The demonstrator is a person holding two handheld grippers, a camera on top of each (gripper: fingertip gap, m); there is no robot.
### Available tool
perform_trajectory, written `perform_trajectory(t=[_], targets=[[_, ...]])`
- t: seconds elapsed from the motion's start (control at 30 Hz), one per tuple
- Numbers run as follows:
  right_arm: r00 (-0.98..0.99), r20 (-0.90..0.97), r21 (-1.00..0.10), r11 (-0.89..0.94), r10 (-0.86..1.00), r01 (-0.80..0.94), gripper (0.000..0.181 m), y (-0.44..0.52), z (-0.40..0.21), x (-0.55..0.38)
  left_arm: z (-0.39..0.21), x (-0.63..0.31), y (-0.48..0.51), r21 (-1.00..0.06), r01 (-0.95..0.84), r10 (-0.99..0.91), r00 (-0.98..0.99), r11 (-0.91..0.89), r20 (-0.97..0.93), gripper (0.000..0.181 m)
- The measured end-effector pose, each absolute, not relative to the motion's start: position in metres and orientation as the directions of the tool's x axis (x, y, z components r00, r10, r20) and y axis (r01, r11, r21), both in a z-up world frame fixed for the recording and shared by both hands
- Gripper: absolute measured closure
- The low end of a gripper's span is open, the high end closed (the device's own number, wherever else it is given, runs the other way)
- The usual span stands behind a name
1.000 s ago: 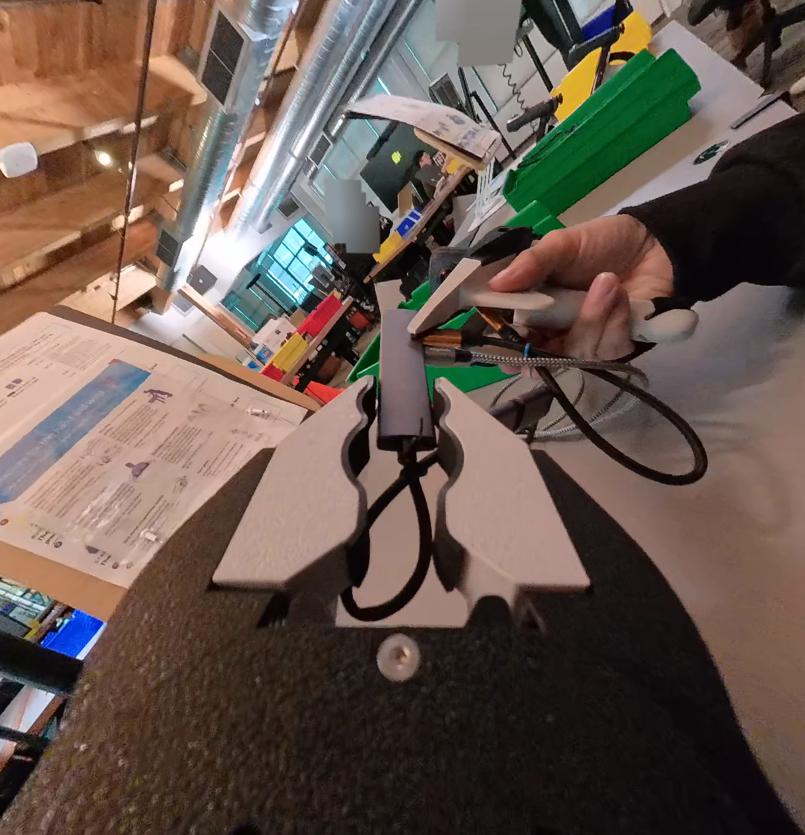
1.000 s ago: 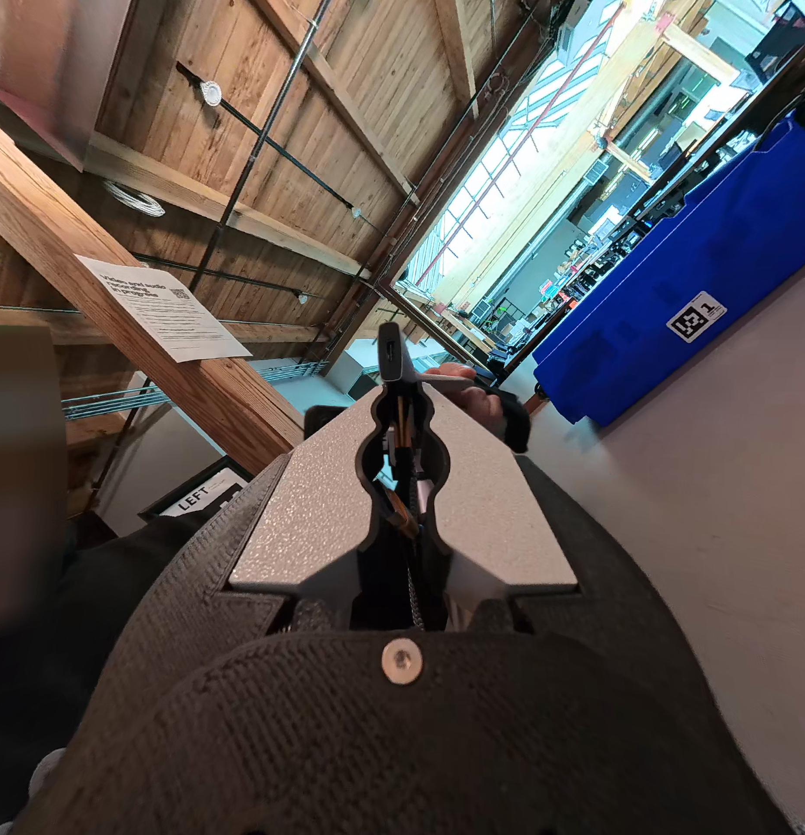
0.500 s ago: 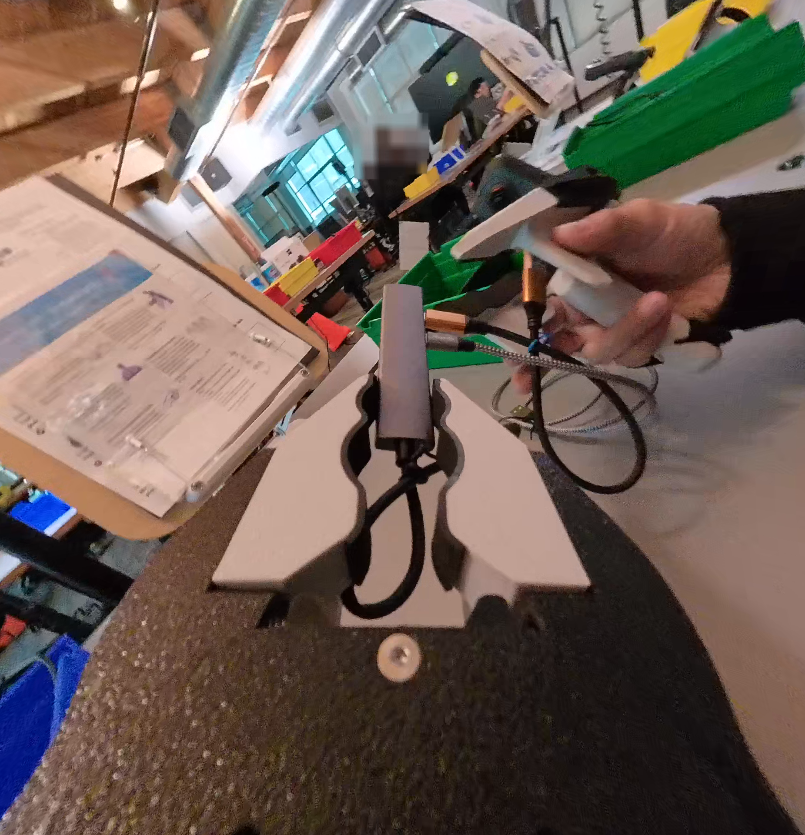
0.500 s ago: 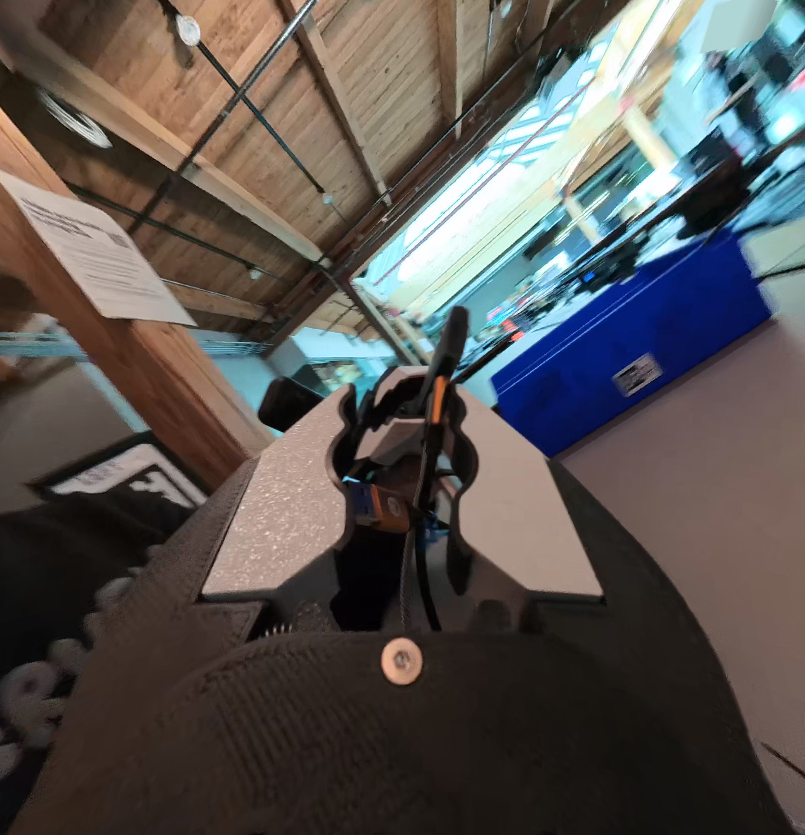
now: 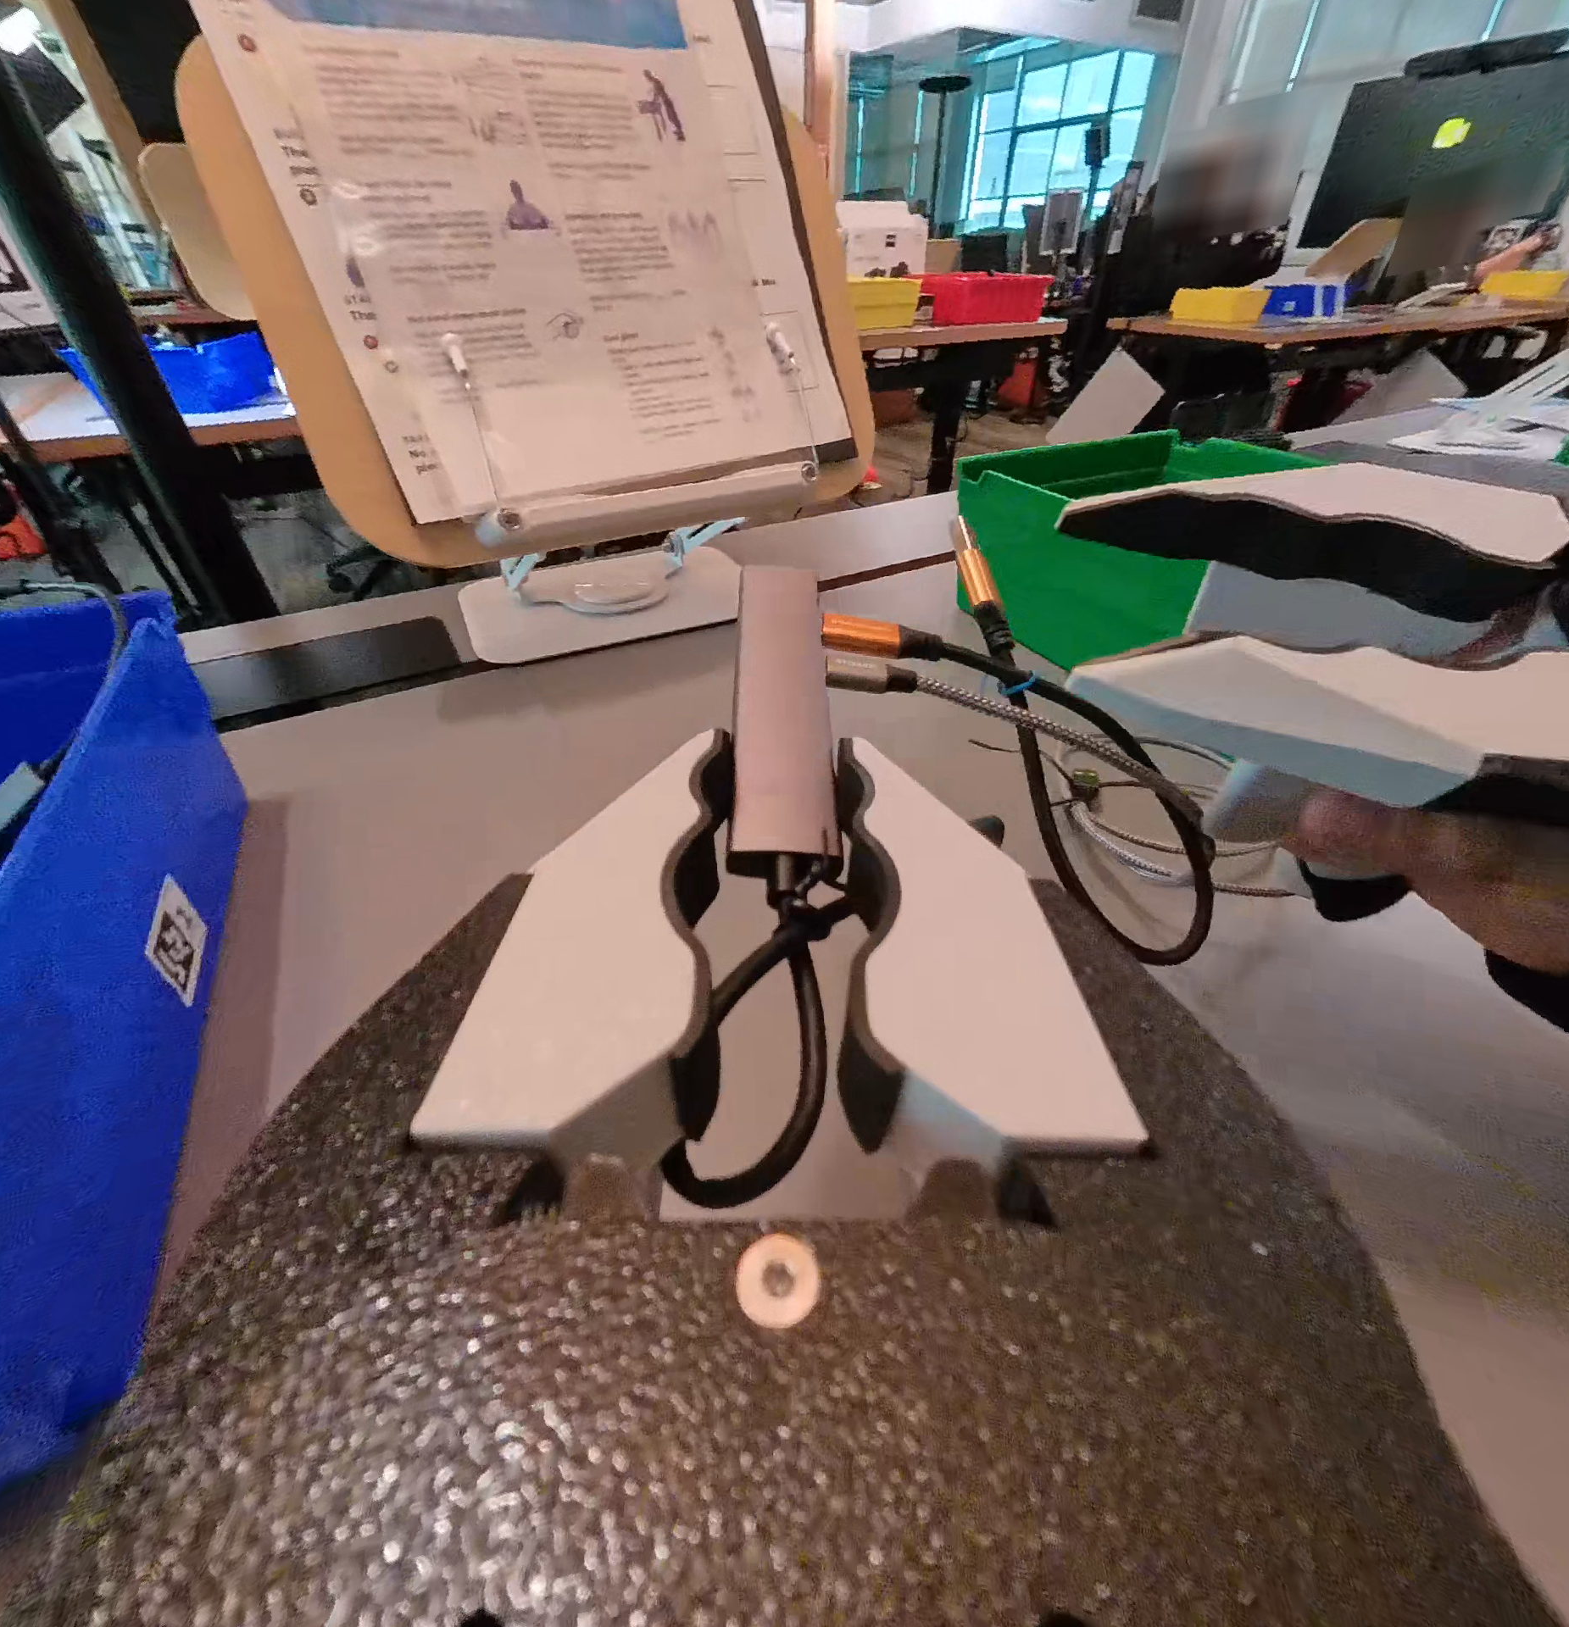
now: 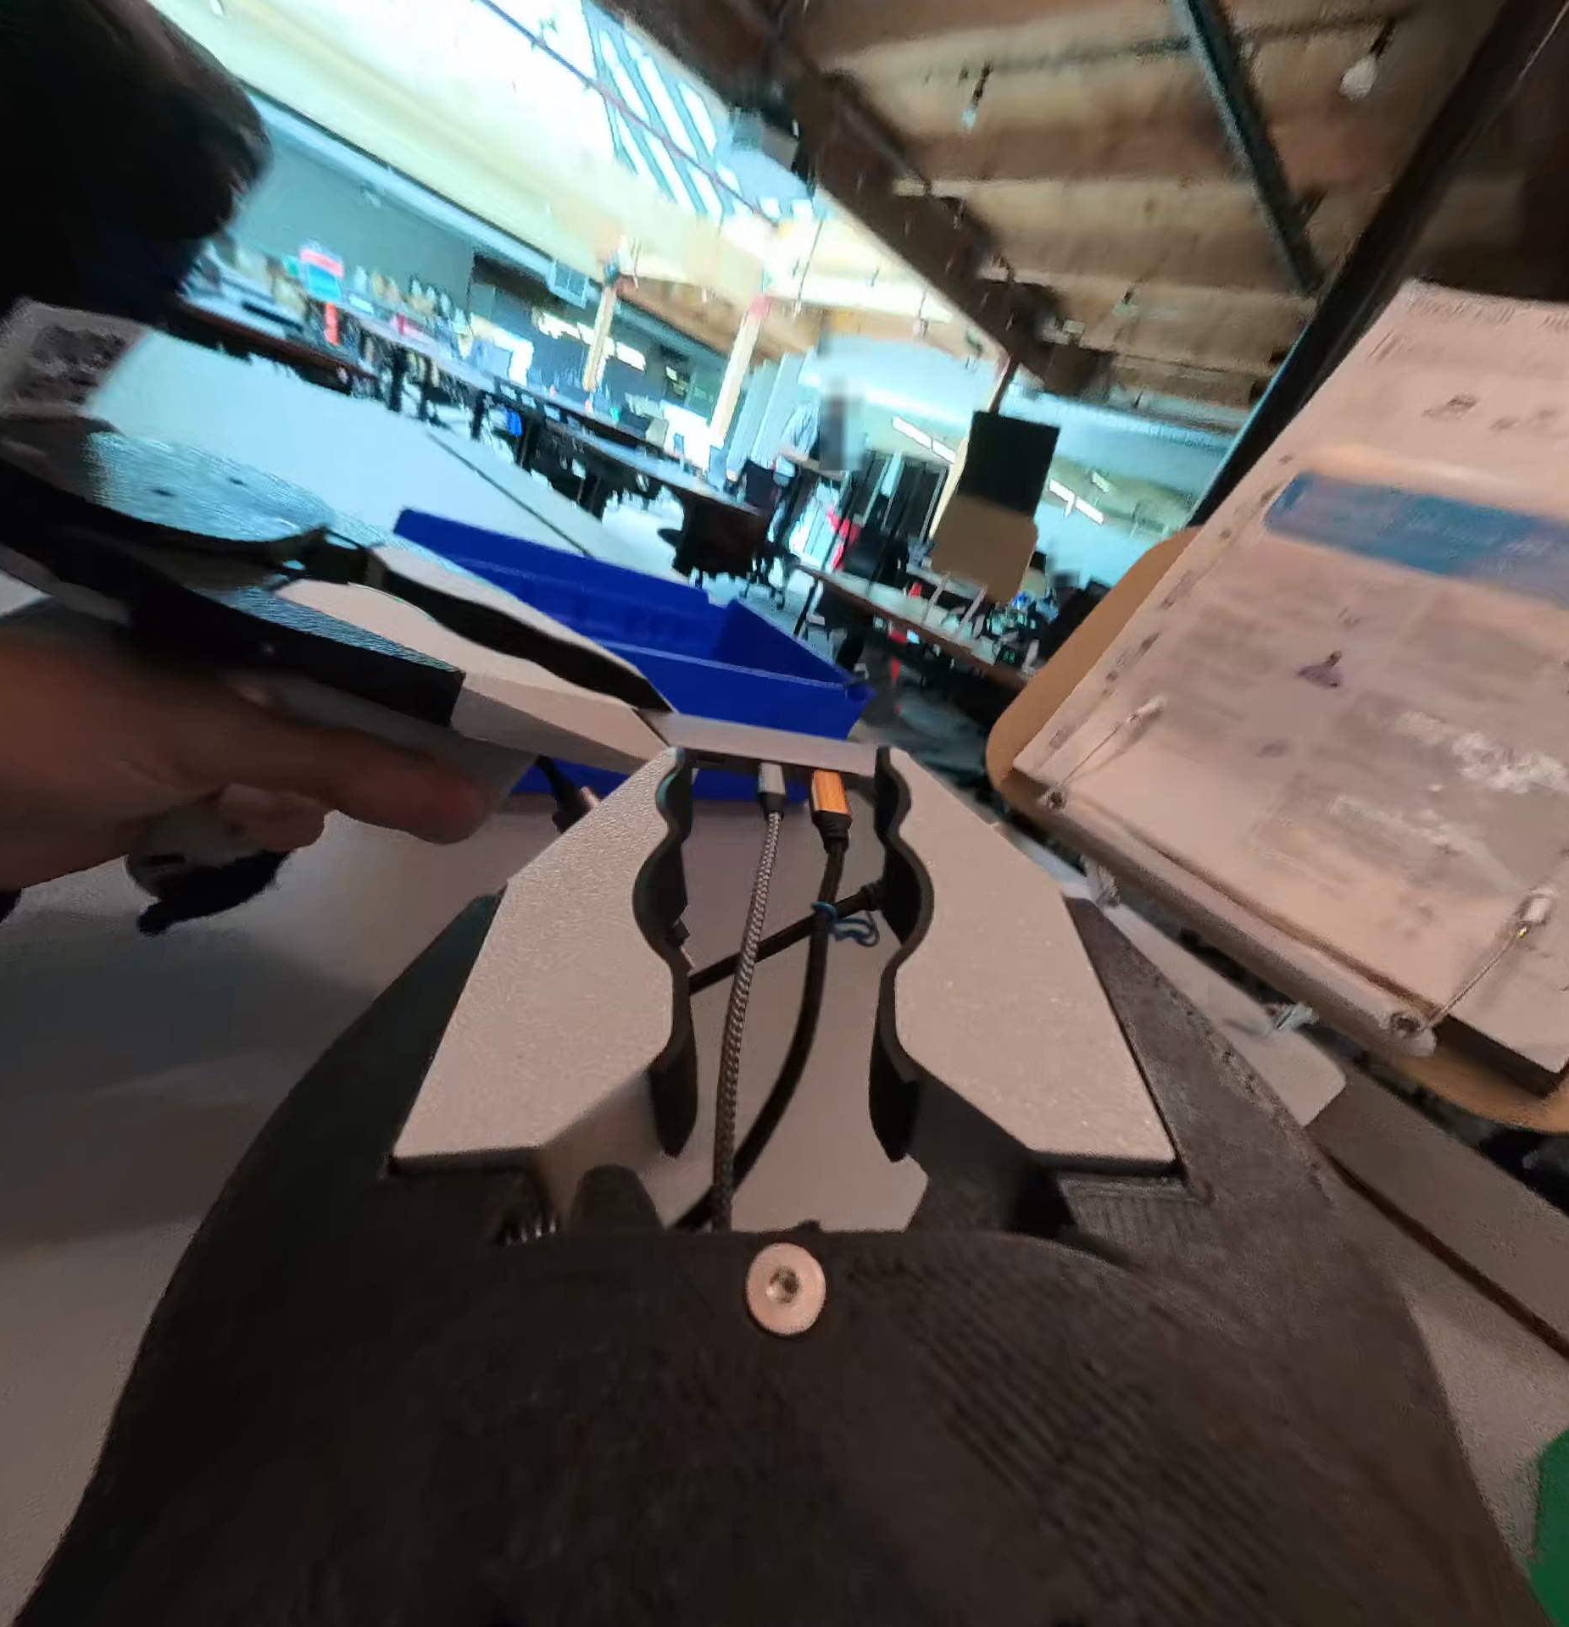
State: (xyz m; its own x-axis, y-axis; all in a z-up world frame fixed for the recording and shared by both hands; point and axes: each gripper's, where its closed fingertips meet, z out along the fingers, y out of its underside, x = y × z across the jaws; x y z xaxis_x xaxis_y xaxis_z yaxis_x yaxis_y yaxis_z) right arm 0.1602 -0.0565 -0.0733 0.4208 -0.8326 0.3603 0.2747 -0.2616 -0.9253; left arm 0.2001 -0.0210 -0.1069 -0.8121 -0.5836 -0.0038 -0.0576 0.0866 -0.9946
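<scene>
In the left wrist view my left gripper (image 5: 782, 744) is shut on a grey USB hub (image 5: 779, 669) that stands up out of the fingertips. The hub's own black lead (image 5: 789, 1039) loops back between the fingers. An orange-collared plug (image 5: 860, 634) and a grey braided plug (image 5: 869, 680) sit in the hub's right side. A loose orange plug (image 5: 974, 572) points up beside them. My right gripper (image 5: 1067, 603) hovers open just right of the plugs. In the right wrist view my right gripper (image 6: 779, 761) is open around both cables, the hub (image 6: 772, 750) at its tips.
A blue bin (image 5: 85, 968) stands at the left of the grey table (image 5: 411, 792). A green bin (image 5: 1080, 546) stands behind the cables. A document stand (image 5: 543, 264) stands at the back and shows in the right wrist view (image 6: 1335, 748). Loose cable coils (image 5: 1142, 845) lie under the right gripper.
My right gripper was shut on a plug at the hub and has opened and drawn back. Both grippers have tilted down from the ceiling toward the table. The left gripper still holds the hub.
</scene>
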Motion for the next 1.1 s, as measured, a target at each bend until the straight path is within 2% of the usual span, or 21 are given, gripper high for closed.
perform_trajectory(t=[0.1, 0.2, 0.27, 0.4, 0.67, 1.0, 1.1], targets=[[0.492, 0.324, -0.946, -0.275, -0.808, 0.171, 0.152, -0.038, -0.097, 0.175, -0.112, 0.2, -0.019, -0.994, -0.048, -0.6, -0.8, 0.093, -0.017, 0.16], [0.458, 0.319, -0.946, -0.303, -0.829, 0.112, 0.158, -0.037, -0.108, 0.192, -0.114, 0.205, -0.015, -0.995, -0.086, -0.618, -0.785, 0.059, 0.032, 0.16], [0.458, 0.248, -0.968, -0.241, -0.854, 0.075, 0.16, -0.037, -0.111, 0.2, -0.114, 0.208, -0.011, -0.995, -0.096, -0.638, -0.768, 0.032, 0.053, 0.16], [0.455, 0.173, -0.985, -0.159, -0.874, 0.07, 0.171, -0.04, -0.112, 0.207, -0.119, 0.21, -0.011, -0.992, -0.123, -0.637, -0.763, -0.026, 0.111, 0.159], [0.503, 0.08, -0.995, -0.038, -0.861, 0.092, 0.173, -0.035, -0.113, 0.208, -0.122, 0.211, -0.009, -0.984, -0.138, -0.61, -0.772, -0.116, 0.18, 0.159], [0.484, 0.043, -0.993, 0.017, -0.874, 0.12, 0.174, -0.025, -0.112, 0.208, -0.12, 0.211, 0.003, -0.987, -0.097, -0.591, -0.792, -0.127, 0.154, 0.159], [0.471, 0.08, -0.993, -0.03, -0.878, 0.113, 0.181, -0.025, -0.109, 0.207, -0.119, 0.21, 0.002, -0.986, -0.104, -0.57, -0.806, -0.134, 0.162, 0.159]])
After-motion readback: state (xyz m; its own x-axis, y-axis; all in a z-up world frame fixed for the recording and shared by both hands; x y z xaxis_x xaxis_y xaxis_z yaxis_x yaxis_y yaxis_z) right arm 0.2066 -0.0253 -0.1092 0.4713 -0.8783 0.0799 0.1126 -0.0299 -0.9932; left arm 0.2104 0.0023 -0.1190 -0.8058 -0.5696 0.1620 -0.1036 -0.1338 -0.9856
